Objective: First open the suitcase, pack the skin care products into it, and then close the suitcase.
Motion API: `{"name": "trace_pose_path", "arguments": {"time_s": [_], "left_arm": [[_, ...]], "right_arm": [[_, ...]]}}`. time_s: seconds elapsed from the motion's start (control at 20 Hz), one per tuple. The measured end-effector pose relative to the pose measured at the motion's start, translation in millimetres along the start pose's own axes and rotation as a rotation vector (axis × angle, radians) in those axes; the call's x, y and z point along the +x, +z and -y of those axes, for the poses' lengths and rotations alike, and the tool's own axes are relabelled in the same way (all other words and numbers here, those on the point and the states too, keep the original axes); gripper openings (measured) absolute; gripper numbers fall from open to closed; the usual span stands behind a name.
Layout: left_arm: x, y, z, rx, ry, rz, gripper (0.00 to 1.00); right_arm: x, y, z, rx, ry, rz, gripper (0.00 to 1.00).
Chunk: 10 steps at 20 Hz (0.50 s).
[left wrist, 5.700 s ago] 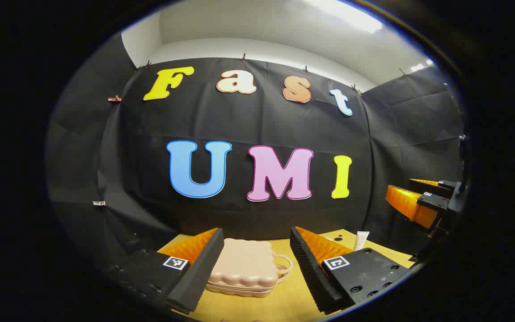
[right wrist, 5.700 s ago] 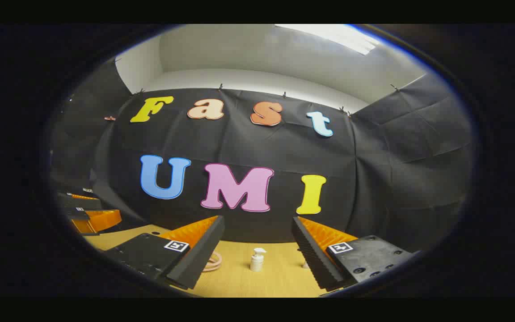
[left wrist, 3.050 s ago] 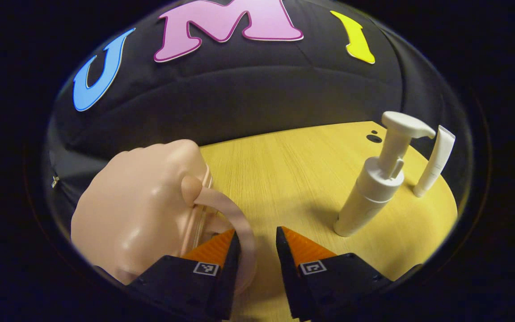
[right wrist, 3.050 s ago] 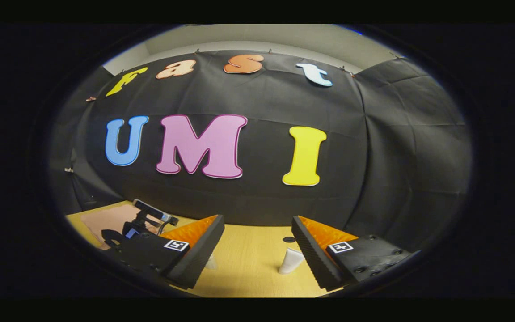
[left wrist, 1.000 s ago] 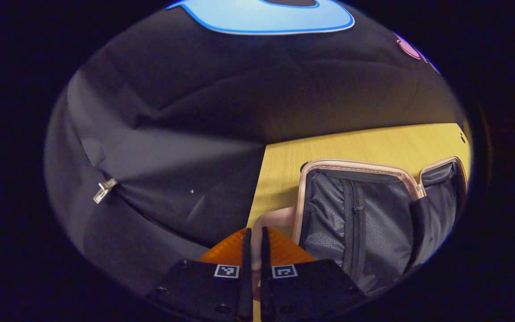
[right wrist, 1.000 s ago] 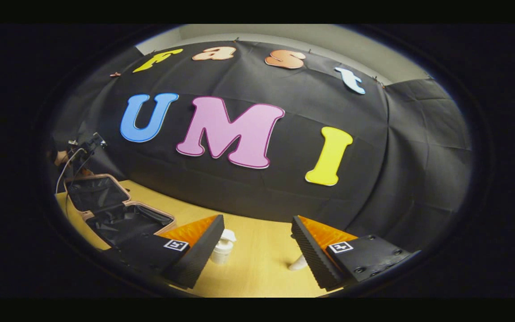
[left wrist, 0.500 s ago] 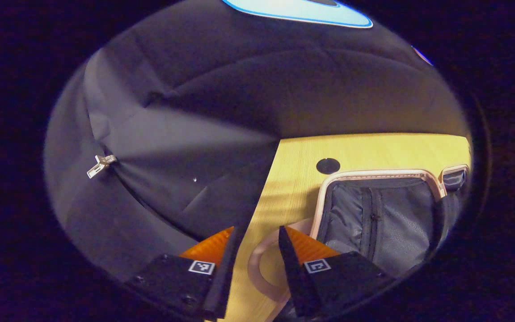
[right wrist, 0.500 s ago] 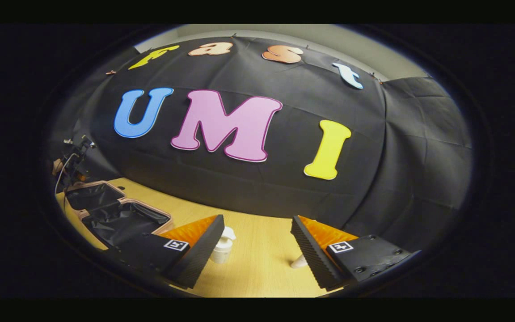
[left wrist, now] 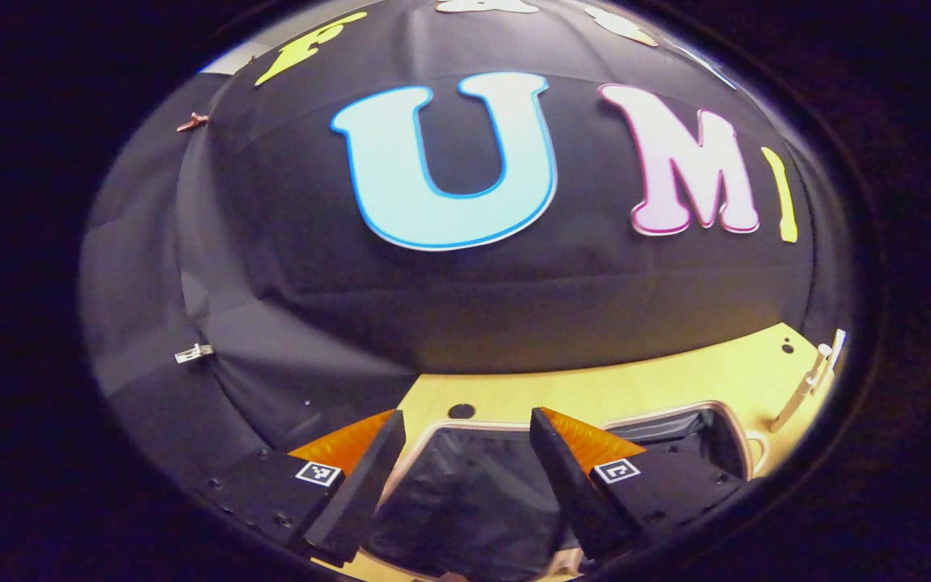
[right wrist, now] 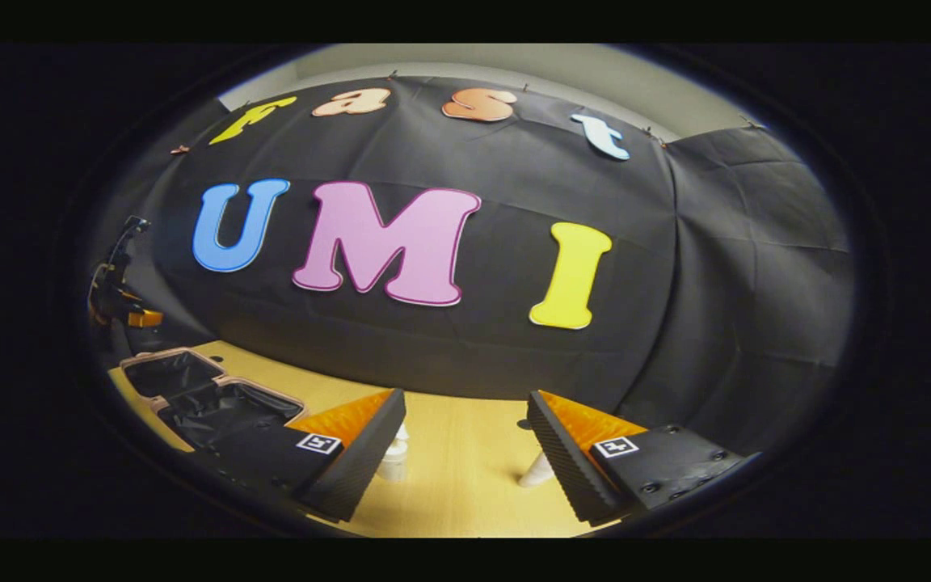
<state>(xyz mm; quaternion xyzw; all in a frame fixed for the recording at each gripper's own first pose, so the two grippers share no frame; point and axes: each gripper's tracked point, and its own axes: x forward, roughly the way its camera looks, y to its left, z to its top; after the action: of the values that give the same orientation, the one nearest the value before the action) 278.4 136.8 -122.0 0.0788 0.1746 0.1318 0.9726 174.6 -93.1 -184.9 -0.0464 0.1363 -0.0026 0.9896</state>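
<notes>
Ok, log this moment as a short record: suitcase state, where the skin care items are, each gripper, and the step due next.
suitcase: pink suitcase lies open flat on the wooden table, dark lining showing, nothing packed
pump bottle: white pump bottle upright on the table, partly behind a finger
tube: white tube standing on the table
left gripper: open, above the open suitcase
right gripper: open, facing both products
next step: probably pick up a product

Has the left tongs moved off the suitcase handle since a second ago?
Yes. The left tongs has let go and lifted up and back; it now hangs open above the open suitcase.
</notes>
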Motion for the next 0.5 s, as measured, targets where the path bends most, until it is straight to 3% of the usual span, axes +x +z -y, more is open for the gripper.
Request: {"name": "trace_pose_path", "arguments": {"time_s": [0.1,0.3,0.5], "left_arm": [[-16,-6,74,0.020,-0.074,0.026,0.98],[-43,-34,228,-0.025,-0.310,0.014,0.98],[-58,-63,339,0.010,-0.443,-0.023,0.98]], "right_arm": [[-2,-3,14,0.008,-0.024,-0.004,0.95],[-9,-8,45,0.031,-0.055,-0.012,0.97],[-20,-24,75,0.028,-0.074,-0.043,0.97]]}}
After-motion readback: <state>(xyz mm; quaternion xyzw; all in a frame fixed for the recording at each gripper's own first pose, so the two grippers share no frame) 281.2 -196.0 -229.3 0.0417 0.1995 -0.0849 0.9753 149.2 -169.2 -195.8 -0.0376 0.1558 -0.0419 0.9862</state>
